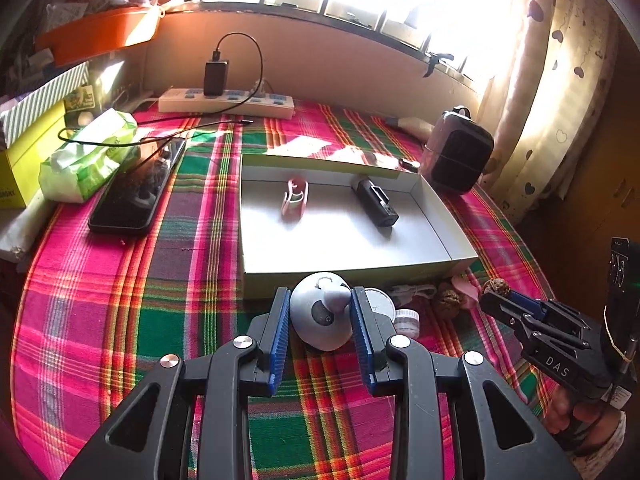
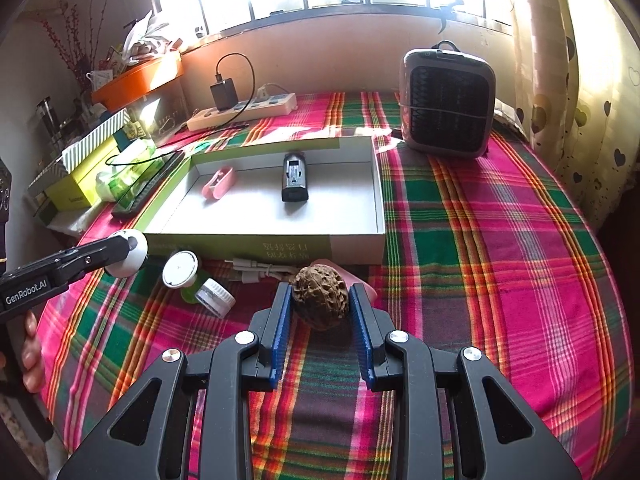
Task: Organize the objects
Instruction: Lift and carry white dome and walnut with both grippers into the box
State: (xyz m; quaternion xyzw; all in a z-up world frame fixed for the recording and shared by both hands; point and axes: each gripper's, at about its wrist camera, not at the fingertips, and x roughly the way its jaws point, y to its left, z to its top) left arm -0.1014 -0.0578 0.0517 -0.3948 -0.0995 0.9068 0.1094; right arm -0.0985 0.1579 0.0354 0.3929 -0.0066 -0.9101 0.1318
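Note:
My left gripper point(image 1: 320, 312) is shut on a white round gadget point(image 1: 320, 310) and holds it just above the cloth, in front of the open box point(image 1: 460, 216); it also shows in the right wrist view point(image 2: 130, 254). My right gripper point(image 2: 320, 304) is shut on a brown walnut point(image 2: 320, 297) in front of the box point(image 2: 378, 200); that gripper shows at the right of the left wrist view point(image 1: 496, 300). In the box lie a pink clip point(image 1: 295, 197) point(image 2: 219, 182) and a black battery pack point(image 1: 376, 202) point(image 2: 295, 177).
In front of the box lie a white disc point(image 2: 180, 269), a green bottle with a white cap point(image 2: 212, 297), a white cable point(image 2: 256, 270) and another walnut point(image 1: 450, 300). A heater point(image 2: 448, 104) stands back right. A phone point(image 1: 136, 192), tissue pack point(image 1: 88, 156) and power strip point(image 1: 226, 103) lie to the left.

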